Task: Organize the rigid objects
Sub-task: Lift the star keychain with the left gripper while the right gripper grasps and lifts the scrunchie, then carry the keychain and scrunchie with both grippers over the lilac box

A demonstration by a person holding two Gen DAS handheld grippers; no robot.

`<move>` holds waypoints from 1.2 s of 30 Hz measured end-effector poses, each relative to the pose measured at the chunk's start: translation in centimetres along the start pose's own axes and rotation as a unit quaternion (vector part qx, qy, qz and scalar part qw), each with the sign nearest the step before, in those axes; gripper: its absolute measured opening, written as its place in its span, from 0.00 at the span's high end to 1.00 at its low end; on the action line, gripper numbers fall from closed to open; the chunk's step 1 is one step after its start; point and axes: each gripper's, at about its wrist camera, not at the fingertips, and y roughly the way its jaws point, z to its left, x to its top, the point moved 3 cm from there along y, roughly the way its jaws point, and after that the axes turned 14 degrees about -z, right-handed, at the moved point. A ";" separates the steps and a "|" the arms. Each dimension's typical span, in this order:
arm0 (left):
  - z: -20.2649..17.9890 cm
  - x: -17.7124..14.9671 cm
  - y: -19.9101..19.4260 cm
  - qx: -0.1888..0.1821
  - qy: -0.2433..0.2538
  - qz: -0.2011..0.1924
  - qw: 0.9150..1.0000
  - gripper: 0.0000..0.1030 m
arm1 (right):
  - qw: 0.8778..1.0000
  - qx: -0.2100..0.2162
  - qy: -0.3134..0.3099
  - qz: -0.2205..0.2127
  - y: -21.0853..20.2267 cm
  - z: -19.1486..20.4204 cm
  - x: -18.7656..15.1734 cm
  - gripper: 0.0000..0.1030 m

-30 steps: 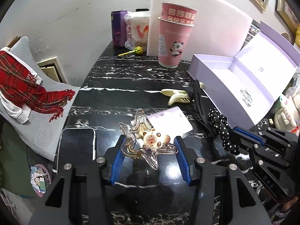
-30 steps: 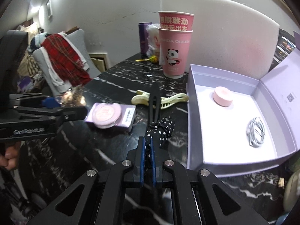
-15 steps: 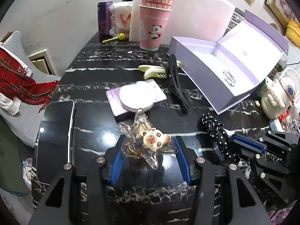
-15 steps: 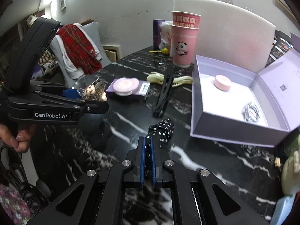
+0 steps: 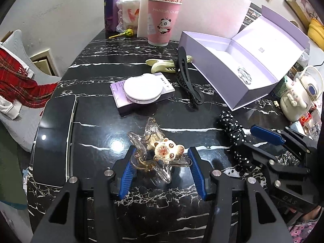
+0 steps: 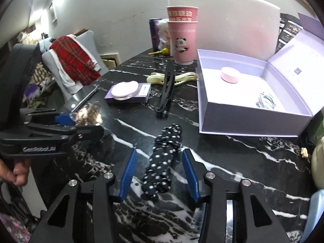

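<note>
My left gripper [image 5: 160,162] is shut on a clear glass star dish [image 5: 154,156] holding a small bear charm [image 5: 168,151], just above the black marble table [image 5: 97,133]. It also shows at the left of the right wrist view [image 6: 81,119]. My right gripper [image 6: 160,170] is open, its blue pads on either side of a black polka-dot scrunchie [image 6: 164,158] that lies on the table. The scrunchie also shows in the left wrist view [image 5: 235,133]. An open lilac box [image 6: 243,93] holds a pink round case [image 6: 229,75] and a coiled cable [image 6: 266,99].
A round compact on a lilac booklet [image 5: 141,89], a black hair clip [image 5: 186,81], a cream hair clip [image 5: 164,65], a phone [image 5: 54,137], stacked pink cups [image 5: 164,20], a purple can [image 5: 110,13] and a white foam board [image 6: 222,20] are on the table. A cream toy [image 5: 297,99] stands at the right.
My right gripper has opened and let go of the polka-dot scrunchie, which now lies on the table. My left gripper still holds the star dish and has shifted a little nearer the table's middle.
</note>
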 end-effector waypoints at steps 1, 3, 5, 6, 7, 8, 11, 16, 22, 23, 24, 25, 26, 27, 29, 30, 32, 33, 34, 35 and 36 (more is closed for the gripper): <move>0.0 0.0 0.0 0.002 0.000 0.000 1.000 0.51 | 1.000 -0.002 -0.002 0.000 0.1 0.0 0.0 0.55; 0.1 0.0 0.1 0.002 -0.003 0.002 1.000 0.51 | 1.000 -0.002 -0.004 0.002 0.6 0.0 0.0 0.55; 0.3 0.0 0.2 0.004 -0.006 0.004 1.000 0.51 | 1.000 -0.001 -0.002 0.006 1.0 0.0 -0.1 0.55; 0.3 0.0 0.2 0.004 -0.008 0.004 1.000 0.51 | 1.000 0.001 0.000 0.005 1.1 0.0 -0.1 0.55; 0.4 -0.1 0.3 0.004 -0.009 0.004 1.000 0.51 | 1.000 0.002 0.002 0.005 1.2 -0.1 -0.1 0.55; 0.4 -0.1 0.3 0.005 -0.011 0.006 1.000 0.51 | 1.000 0.000 0.005 0.006 1.4 -0.2 -0.1 0.55; 0.6 -0.1 0.6 0.007 -0.015 0.010 1.000 0.51 | 1.000 -0.013 0.013 0.019 2.1 -0.5 -0.3 0.56; 0.6 -0.1 0.9 0.007 -0.018 0.014 1.000 0.51 | 0.999 -0.021 0.012 0.028 2.4 -0.9 -0.6 0.81; -0.1 0.2 0.8 0.001 -0.004 0.016 1.000 0.51 | 0.999 -0.003 0.019 0.032 2.0 -0.9 -0.5 0.83; -0.4 0.3 0.8 0.000 0.000 0.015 1.000 0.51 | 0.999 0.003 0.025 0.032 1.8 -1.0 -0.4 0.83; -0.6 0.4 0.8 -0.002 0.005 0.014 1.000 0.51 | 0.999 0.005 0.027 0.030 1.6 -1.0 -0.3 0.84; -0.9 0.5 0.8 -0.006 0.010 0.013 1.000 0.51 | 0.999 0.005 0.028 0.029 1.4 -1.0 -0.2 0.84; -1.1 0.6 0.8 -0.009 0.012 0.013 1.000 0.51 | 0.999 0.004 0.030 0.026 1.2 -1.0 -0.2 0.84; -1.4 0.7 0.8 -0.013 0.015 0.013 1.000 0.51 | 0.999 0.003 0.032 0.024 0.9 -1.1 -0.1 0.84; -2.0 1.0 0.8 -0.022 0.023 0.013 0.999 0.51 | 0.999 0.001 0.037 0.021 0.4 -1.3 0.1 0.84; -2.2 1.1 0.8 -0.025 0.026 0.012 0.999 0.51 | 0.999 0.000 0.040 0.020 0.1 -1.4 0.2 0.84; -2.9 1.4 0.8 -0.033 0.036 0.011 0.999 0.51 | 0.999 -0.004 0.045 0.017 -0.4 -1.7 0.3 0.84; -3.3 1.6 0.8 -0.036 0.040 0.010 0.998 0.51 | 0.999 -0.008 0.048 0.016 -0.7 -1.9 0.3 0.84; -3.7 1.7 0.8 -0.041 0.046 0.011 0.998 0.51 | 0.999 -0.010 0.051 0.015 -1.0 -2.0 0.3 0.84; -4.0 1.8 0.9 -0.043 0.050 0.012 0.998 0.51 | 0.998 -0.014 0.055 0.014 -1.3 -2.3 0.3 0.84; -4.3 1.9 0.9 -0.047 0.054 0.012 0.997 0.51 | 0.998 -0.018 0.058 0.014 -1.6 -2.4 0.3 0.84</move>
